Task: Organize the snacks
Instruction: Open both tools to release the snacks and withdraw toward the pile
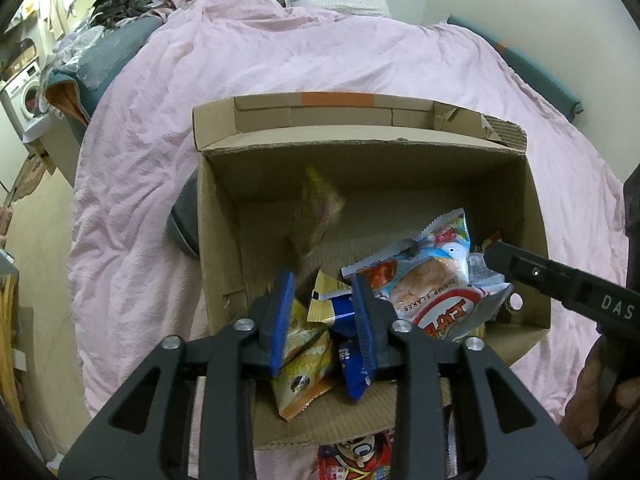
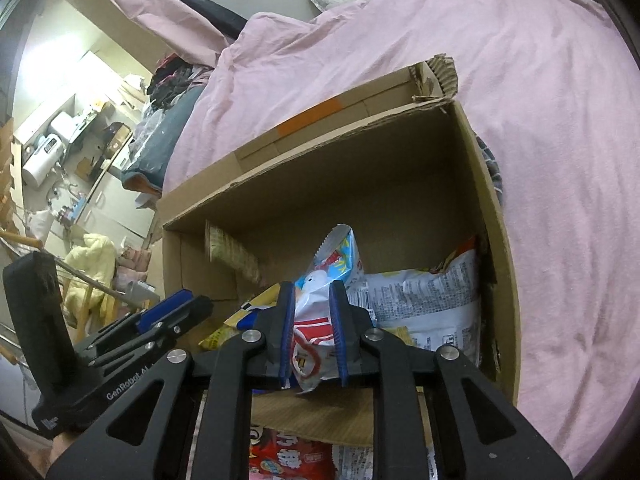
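Observation:
An open cardboard box (image 1: 536, 216) lies on a pink bed cover and holds several snack packs. My left gripper (image 1: 324, 280) is open over the box's near side, above a yellow pack (image 1: 304, 364) and a blue pack (image 1: 352, 364). A blurred yellow pack (image 1: 320, 200) is in mid-air inside the box, beyond the left fingers. My right gripper (image 2: 312, 292) is shut on the shrimp flakes bag (image 2: 320, 320), white with blue and red print, and holds it in the box. The same bag (image 1: 436, 280) shows in the left wrist view.
A white snack bag (image 2: 432, 300) leans on the box's right wall (image 2: 496, 216). A red snack pack (image 1: 356, 460) lies on the cover in front of the box. The pink bed cover (image 1: 280, 64) surrounds the box. Cluttered furniture stands off the bed's left side.

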The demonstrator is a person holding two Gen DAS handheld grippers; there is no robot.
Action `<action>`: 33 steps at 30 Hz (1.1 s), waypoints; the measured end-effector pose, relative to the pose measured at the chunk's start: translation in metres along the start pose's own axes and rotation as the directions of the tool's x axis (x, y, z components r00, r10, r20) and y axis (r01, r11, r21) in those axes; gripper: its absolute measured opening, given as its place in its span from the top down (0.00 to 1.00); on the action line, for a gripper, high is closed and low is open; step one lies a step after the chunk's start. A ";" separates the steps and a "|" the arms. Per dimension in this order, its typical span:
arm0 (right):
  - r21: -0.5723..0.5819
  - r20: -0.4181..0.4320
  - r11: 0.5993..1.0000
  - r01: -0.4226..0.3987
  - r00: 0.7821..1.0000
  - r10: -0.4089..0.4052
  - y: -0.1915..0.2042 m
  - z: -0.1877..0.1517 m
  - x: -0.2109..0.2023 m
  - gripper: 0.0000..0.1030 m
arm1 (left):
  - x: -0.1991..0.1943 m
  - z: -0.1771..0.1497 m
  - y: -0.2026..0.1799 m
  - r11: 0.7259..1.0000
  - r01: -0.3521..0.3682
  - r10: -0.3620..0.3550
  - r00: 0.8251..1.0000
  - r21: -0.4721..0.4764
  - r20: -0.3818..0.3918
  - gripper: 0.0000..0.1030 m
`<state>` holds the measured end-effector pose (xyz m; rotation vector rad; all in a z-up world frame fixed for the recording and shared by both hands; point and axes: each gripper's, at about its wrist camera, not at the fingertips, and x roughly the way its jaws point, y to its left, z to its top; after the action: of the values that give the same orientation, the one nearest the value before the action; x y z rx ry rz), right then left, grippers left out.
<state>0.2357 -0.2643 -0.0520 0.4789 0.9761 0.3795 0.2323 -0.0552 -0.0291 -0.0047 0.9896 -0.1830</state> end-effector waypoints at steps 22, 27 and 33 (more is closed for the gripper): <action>-0.037 0.075 0.999 0.026 0.997 -0.024 0.007 0.002 -0.026 0.20 | -0.029 -0.011 0.004 0.999 -0.040 0.043 0.994 -0.029 0.098 0.18; -0.037 0.090 0.999 0.031 0.996 -0.027 0.008 -0.005 -0.039 0.19 | -0.043 -0.015 0.010 0.997 -0.046 0.053 0.991 -0.062 0.121 0.18; -0.065 0.111 0.997 0.028 0.994 -0.021 0.016 -0.015 -0.059 0.19 | -0.060 -0.024 0.016 0.996 -0.045 0.056 0.990 -0.083 0.130 0.12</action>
<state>0.1916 -0.2779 -0.0097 0.4228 0.8590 0.3585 0.1823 -0.0286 0.0063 -0.0642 0.8632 -0.0953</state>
